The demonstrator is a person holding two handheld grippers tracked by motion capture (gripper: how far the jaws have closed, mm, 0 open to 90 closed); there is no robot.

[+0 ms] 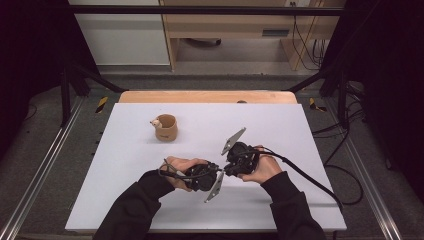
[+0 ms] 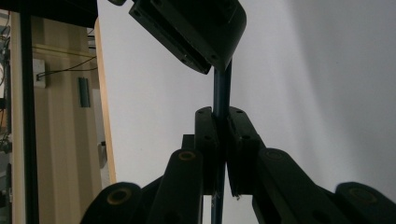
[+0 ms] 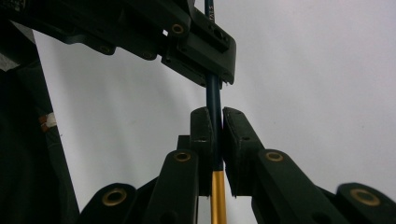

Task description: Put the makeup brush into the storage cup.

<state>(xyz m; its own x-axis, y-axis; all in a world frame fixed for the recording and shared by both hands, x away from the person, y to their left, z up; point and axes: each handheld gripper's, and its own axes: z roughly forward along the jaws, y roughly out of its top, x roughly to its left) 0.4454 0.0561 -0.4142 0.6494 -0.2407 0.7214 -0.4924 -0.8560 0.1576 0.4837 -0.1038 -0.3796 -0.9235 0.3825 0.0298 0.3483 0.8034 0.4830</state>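
A white table (image 1: 280,125) is taking up the middle of the high view, and low in its centre two hands are bringing the left gripper (image 1: 216,172) and the right gripper (image 1: 229,168) nose to nose. Toward the upper left of that frame a small tan cup (image 1: 166,127) with a pale figure on its rim is standing well apart from them.

In the left gripper view the jaws are clenching a slim dark blue pencil (image 2: 221,93) at frame centre, and the other gripper is gripping the same shaft above. In the right gripper view that gripper's jaws are likewise closing on the pencil (image 3: 214,100), whose lower stretch is turning yellow-gold.

Judging by this, a hand-over between grippers is under way; next, one side needs to release while the other is holding firm, perhaps toward the cup.

Tiny print is running along the shaft at the top of the right gripper view, too small to read.
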